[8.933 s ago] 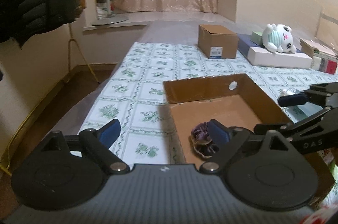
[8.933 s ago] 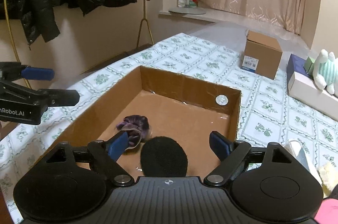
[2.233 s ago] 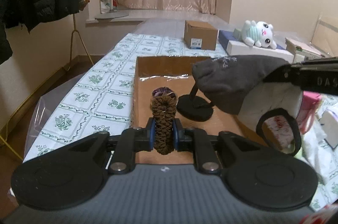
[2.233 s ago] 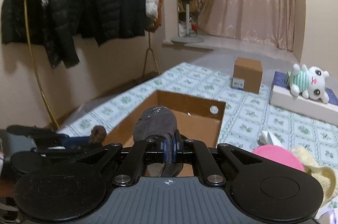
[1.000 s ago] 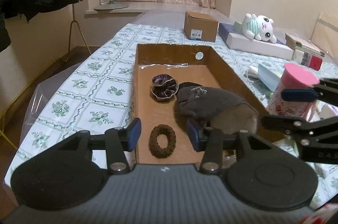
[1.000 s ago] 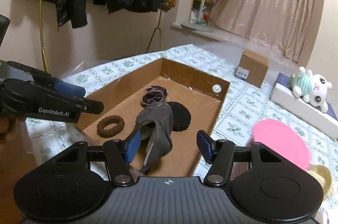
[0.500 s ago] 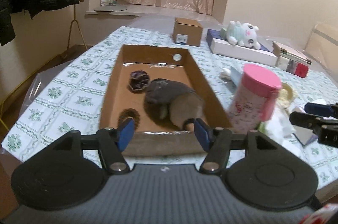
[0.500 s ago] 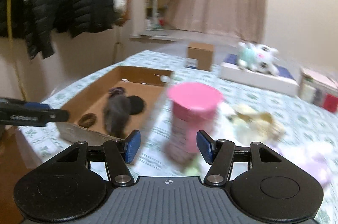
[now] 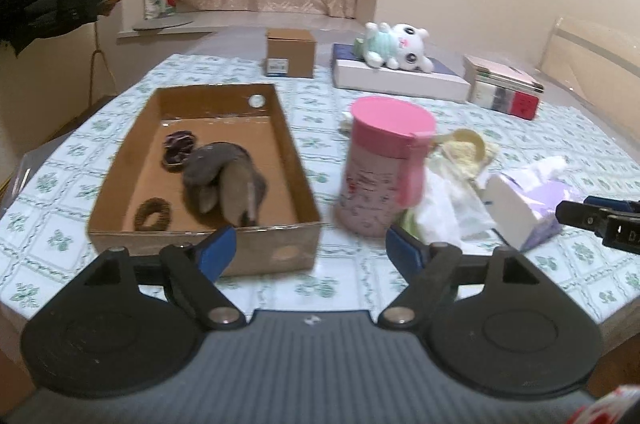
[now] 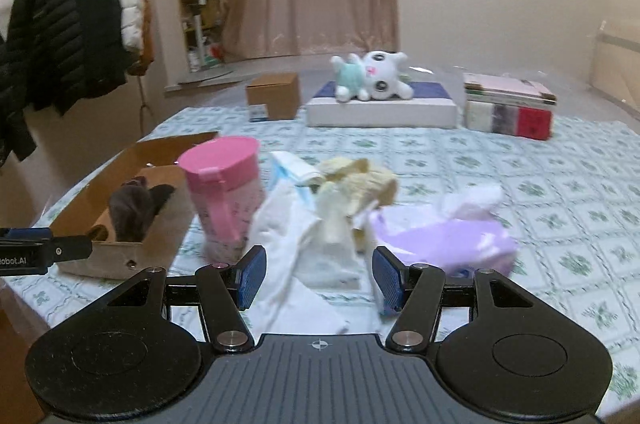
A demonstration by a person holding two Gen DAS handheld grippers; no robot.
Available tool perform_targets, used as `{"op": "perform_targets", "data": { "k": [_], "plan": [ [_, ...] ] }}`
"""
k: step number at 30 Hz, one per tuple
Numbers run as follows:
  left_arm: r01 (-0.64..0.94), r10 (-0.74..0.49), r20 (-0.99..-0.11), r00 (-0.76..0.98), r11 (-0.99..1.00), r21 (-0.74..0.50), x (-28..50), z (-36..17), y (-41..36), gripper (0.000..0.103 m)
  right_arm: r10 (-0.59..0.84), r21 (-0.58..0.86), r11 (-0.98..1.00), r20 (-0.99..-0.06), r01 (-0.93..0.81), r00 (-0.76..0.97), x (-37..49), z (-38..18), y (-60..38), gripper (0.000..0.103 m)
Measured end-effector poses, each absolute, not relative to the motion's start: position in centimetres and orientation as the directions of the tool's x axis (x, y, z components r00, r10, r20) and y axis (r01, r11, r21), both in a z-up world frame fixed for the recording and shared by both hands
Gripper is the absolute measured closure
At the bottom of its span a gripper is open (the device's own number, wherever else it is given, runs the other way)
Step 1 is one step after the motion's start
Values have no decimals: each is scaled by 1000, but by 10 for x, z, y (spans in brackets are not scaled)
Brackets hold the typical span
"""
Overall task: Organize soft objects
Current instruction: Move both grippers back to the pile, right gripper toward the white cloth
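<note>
The left tool (image 9: 312,250) hangs above the near edge of the table (image 9: 400,288), its blue pads spread wide with nothing between them; the jaws have just been opening. Ahead of it the open cardboard box (image 9: 294,160) holds a grey slipper (image 9: 218,176) in its middle, a brown scrunchie (image 9: 153,214) toward the near left corner and a purple scrunchie (image 9: 179,144) farther back. Just right of the box stands a pink lidded cup (image 9: 380,168). The right tool (image 10: 316,278) is spread too, empty, over a heap of soft things on the table: a white cloth (image 10: 296,236) directly below its pads, a yellow fuzzy piece (image 10: 364,184) behind that, and a lilac tissue pack (image 10: 440,240) to the right. A white plush toy (image 10: 372,74) lies on a flat box at the far side.
</note>
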State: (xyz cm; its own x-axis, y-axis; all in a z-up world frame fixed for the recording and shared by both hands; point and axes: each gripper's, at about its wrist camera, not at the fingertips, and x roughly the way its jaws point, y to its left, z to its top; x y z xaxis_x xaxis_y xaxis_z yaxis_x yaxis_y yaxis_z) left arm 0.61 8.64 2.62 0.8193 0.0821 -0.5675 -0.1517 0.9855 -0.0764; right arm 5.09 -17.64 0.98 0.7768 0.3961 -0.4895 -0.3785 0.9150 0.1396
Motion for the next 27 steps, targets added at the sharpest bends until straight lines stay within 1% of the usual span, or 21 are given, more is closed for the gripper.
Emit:
{"op": "perform_targets", "data": {
  "k": [5,10,17,23,27],
  "plan": [
    [-118,60,-570,820,991,-64,11,24,69,23,381,161,923,-499,-349,778,50,8,-189,44],
    [-90,47,-580,813,995,-46,17,19,60,23,400,163,914,-512,-371,761,55,3,-191,44],
    [-58,33,-597,801,998,-22,29,8,56,23,453,124,876,-543,-466,707,68,-12,-174,44],
    [-25,6,-603,797,999,-24,41,0,54,23,484,51,826,-574,-562,660,86,-28,-157,44],
    [23,-20,-600,800,1000,-1,52,-5,51,23,515,-11,766,-587,-643,624,102,-37,-140,44]
  ]
}}
